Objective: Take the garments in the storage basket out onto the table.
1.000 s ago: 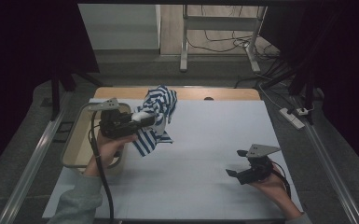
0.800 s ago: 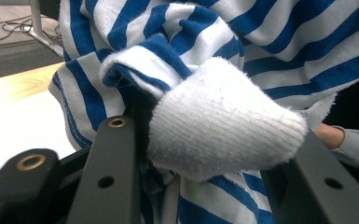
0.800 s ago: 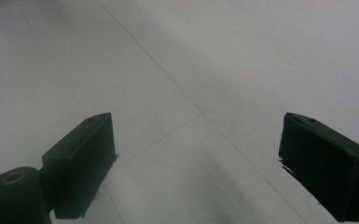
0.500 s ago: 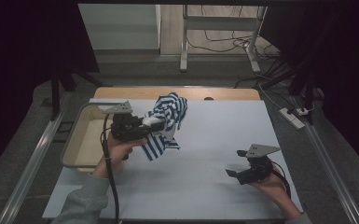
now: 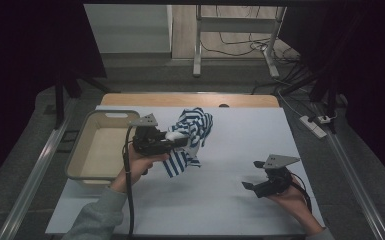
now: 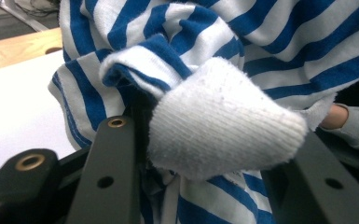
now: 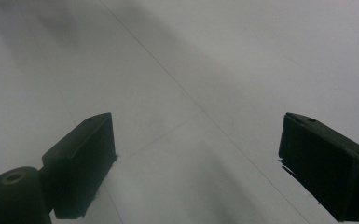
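A blue-and-white striped garment (image 5: 194, 131) hangs bunched from my left gripper (image 5: 178, 141), just right of the basket and above the white table sheet (image 5: 240, 125). In the left gripper view the striped cloth (image 6: 261, 42) and its white ribbed cuff (image 6: 219, 121) are pinched between the black jaws of the left gripper (image 6: 214, 149), which is shut on them. My right gripper (image 5: 253, 175) rests low at the table's front right, apart from the garment. It stands open (image 7: 196, 158), with nothing but bare sheet between its fingers.
A beige plastic basket (image 5: 78, 150) sits at the table's left edge, beside my left hand. A wooden strip (image 5: 190, 100) borders the far side. Metal rails run along both sides, and a power strip (image 5: 312, 125) lies on the floor at the right.
My left gripper has carried the striped garment rightward, off the basket's rim and over the sheet, sinking a little. The right gripper has stayed put.
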{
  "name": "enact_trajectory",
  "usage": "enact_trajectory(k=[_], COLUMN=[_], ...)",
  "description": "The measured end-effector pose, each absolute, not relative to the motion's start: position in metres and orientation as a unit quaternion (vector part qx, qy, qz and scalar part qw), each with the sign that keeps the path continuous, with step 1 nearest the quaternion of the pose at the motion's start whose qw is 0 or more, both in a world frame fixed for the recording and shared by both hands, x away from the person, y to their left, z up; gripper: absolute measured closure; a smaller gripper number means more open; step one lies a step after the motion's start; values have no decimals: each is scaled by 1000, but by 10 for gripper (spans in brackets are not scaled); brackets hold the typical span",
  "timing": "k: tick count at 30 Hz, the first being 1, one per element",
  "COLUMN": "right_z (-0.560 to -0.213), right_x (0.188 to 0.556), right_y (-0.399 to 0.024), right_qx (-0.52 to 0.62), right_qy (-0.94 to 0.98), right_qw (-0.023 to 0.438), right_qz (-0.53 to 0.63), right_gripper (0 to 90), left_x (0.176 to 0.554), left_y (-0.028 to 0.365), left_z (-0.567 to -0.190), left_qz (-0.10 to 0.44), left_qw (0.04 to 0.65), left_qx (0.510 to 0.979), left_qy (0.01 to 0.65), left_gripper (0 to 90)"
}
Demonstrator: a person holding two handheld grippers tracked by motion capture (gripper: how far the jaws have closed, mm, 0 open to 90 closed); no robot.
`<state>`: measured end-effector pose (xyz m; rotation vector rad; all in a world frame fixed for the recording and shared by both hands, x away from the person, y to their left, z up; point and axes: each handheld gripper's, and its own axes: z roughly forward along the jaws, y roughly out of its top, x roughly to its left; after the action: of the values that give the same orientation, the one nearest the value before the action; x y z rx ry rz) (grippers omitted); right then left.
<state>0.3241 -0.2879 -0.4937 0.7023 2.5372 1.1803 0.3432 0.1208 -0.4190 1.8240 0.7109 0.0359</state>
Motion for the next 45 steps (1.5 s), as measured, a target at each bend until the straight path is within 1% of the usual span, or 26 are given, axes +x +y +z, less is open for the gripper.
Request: enact_trajectory(k=[10,17,22,26,31,35,41,45], right_z=[-495,-495,-496,-495,-496,-495,-495,-495], right_x=[324,325,325,324,324,324,324,324], right_y=[-287,-287,-287,-288,-287,-288,-288,-289], right_qx=[242,241,241,241,240,241,241,242], right_qy=[873,873,874,874,875,875,875,874], right_qw=[126,126,126,126,126,126,127,128], right_qz=[405,405,403,403,401,401,400,401], right_gripper=[105,105,105,105,105,106,106,106], left_x=[349,359,367,373,377,377,376,375], left_y=[94,64,44,39,36,34,39,45], left_z=[-434,-455,-467,-482,-496,-496,-493,-489], left_qz=[0,-14,-8,-10,-12,-17,-4,3], left_qw=[537,501,472,452,431,434,441,448], left_qx=[789,816,834,840,846,845,835,829], left_qy=[298,290,287,300,313,312,329,335], left_gripper=[591,587,584,581,555,483,346,274])
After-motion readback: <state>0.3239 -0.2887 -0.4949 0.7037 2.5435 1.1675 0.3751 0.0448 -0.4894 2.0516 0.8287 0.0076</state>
